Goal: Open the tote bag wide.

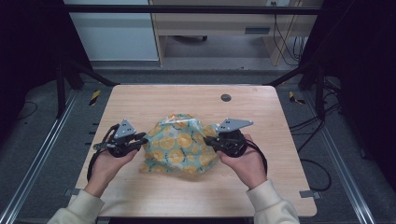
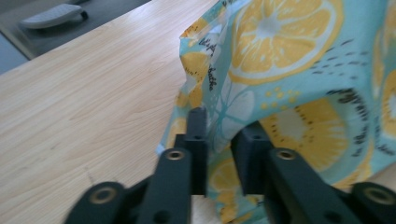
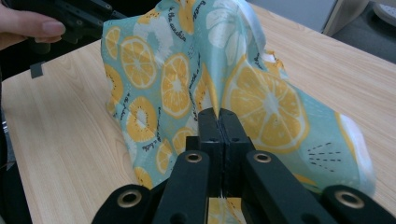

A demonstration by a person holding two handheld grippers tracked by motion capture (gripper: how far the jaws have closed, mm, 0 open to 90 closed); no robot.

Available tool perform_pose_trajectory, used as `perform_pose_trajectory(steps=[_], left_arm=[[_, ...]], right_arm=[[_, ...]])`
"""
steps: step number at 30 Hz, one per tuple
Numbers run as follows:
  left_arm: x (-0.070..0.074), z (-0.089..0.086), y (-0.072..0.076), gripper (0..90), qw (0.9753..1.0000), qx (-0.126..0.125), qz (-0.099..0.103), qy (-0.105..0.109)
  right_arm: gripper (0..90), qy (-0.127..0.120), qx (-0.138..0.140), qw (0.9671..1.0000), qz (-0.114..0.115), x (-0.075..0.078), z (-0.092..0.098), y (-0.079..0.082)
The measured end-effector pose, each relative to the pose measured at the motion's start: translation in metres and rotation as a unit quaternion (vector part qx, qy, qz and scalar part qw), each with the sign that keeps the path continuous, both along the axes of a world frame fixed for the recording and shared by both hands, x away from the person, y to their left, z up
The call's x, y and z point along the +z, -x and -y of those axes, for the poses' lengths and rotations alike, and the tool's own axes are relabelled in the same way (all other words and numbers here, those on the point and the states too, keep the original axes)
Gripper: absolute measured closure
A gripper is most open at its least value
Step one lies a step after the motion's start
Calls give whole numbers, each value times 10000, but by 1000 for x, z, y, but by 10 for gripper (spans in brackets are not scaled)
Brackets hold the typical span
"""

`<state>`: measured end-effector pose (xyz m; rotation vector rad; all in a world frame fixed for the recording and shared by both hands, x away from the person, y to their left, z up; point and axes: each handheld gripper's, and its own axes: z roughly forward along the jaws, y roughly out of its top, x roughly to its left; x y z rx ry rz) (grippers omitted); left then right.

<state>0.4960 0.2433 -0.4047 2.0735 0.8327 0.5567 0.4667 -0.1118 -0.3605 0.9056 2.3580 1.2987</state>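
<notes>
A teal cloth bag [image 1: 181,144] printed with orange slices sits crumpled on the wooden table [image 1: 140,100], directly between the two grippers. The left gripper [image 1: 143,138] meets the bag's left edge, and the right gripper [image 1: 208,140] meets its right edge, so the fabric bulges up between them.

In the left gripper view the jaws stand a little apart, with a fold of the bag [image 2: 289,70] lying in the gap between them — the fabric runs from the jaws up and off to the right of the gripper [image 2: 223,128], while bare table [image 2: 79,102] lies to its left. They are not pressed together on the cloth.

In the right gripper view the jaws are clenched flat against each other, pinching a ridge of the bag [image 3: 187,79] at their tips — the fabric rises as a tent just beyond this gripper [image 3: 218,114] and spreads to both sides of it. Farther off, past the bag and up to the left of these jaws, the person's other hand [image 3: 23,25] shows with its dark gripper body.

Each hand [image 1: 105,163] cups its gripper from behind, forearms in pale sleeves [image 1: 273,205].
</notes>
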Motion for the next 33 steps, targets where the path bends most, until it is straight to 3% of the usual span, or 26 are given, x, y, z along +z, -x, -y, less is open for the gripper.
perform_pose_trajectory(steps=[5,8,12,14,16,22,26,29,33], left_arm=[[18,-4,23,858,9986,28,407,348],[24,-6,38,865,9970,-28,550,544],[24,-6,55,872,9950,-147,596,784],[22,-6,60,873,9945,-221,552,866],[14,-3,71,874,9940,-373,454,920],[-4,2,82,875,9938,-524,306,928],[-15,5,82,875,9951,-551,228,787],[-19,5,81,877,9953,-562,153,768],[-23,4,81,879,9959,-556,112,708]], right_arm=[[895,-52,-11,9998,181,9,7,15],[895,-84,-35,9996,262,11,11,26],[893,-55,-30,9995,305,6,15,42],[892,-32,-45,9996,283,4,16,44],[890,71,-50,9997,213,-8,19,53],[882,243,-72,9997,17,-33,24,62],[861,287,-106,9994,-140,-45,27,61],[800,280,-136,9994,-178,-47,29,60],[665,191,-226,9995,-132,-38,31,58]])
